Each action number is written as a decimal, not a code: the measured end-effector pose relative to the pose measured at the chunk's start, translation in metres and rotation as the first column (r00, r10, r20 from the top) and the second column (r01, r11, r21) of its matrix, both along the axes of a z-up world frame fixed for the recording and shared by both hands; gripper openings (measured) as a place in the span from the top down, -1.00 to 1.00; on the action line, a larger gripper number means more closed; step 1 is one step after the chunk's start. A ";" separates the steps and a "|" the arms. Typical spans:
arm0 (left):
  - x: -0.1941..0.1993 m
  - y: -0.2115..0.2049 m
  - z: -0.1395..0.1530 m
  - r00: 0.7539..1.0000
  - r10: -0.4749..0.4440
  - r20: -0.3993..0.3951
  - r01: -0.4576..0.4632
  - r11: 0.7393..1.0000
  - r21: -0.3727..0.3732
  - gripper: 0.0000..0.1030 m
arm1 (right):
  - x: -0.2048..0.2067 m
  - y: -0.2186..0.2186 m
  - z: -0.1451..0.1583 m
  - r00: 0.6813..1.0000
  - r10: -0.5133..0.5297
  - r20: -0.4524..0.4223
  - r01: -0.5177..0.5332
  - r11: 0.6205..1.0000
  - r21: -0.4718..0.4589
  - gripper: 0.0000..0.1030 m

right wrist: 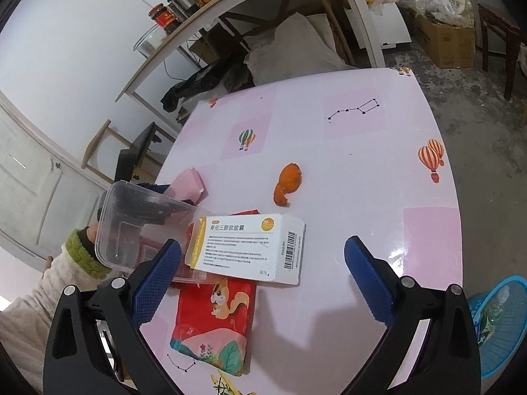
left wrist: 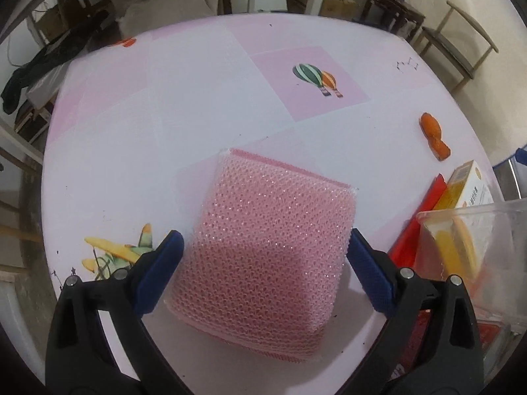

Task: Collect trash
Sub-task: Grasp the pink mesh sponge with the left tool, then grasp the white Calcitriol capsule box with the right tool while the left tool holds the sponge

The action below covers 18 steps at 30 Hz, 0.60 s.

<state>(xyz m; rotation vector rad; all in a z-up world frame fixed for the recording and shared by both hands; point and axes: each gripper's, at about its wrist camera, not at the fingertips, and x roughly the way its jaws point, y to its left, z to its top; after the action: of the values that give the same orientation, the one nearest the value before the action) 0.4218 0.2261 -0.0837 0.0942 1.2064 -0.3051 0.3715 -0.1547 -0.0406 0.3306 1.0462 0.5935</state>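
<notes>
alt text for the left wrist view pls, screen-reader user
The left gripper, jaws open, straddles a pink mesh scrubbing pad lying on a pink-and-white table. To the right sit an orange peel, a medicine box and a clear plastic container.

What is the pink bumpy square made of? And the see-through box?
The pink scrubbing pad looks like woven plastic mesh over sponge: its netted holes glint with tiny sparkles. The clear container seems to be thin, glossy plastic, since things show through its walls. Both are guesses from looks alone.
</notes>
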 end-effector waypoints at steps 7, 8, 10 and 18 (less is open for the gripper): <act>-0.010 0.016 0.003 0.992 0.128 0.013 -0.128 0.992 -0.001 -0.63 | -0.007 0.012 0.000 0.998 0.067 0.006 -0.066 0.997 -0.038 -0.87; -0.013 0.021 0.004 0.987 0.162 0.011 -0.162 0.987 -0.010 -0.62 | -0.008 0.015 0.000 0.996 0.085 0.008 -0.084 0.995 -0.059 -0.87; -0.018 0.033 0.005 0.974 0.227 0.007 -0.227 0.973 -0.037 -0.60 | -0.010 0.017 -0.001 0.995 0.103 0.009 -0.101 0.990 -0.094 -0.87; -0.084 0.070 0.009 0.898 0.439 0.004 -0.431 0.883 -0.187 -0.57 | -0.028 0.033 0.003 0.960 0.269 0.079 -0.245 0.943 -0.226 -0.87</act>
<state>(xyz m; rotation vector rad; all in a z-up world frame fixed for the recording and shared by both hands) 0.3382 0.2964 -0.0743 -0.3271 1.1135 -0.0147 0.3431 -0.1219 -0.0376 -0.0303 1.0443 0.7176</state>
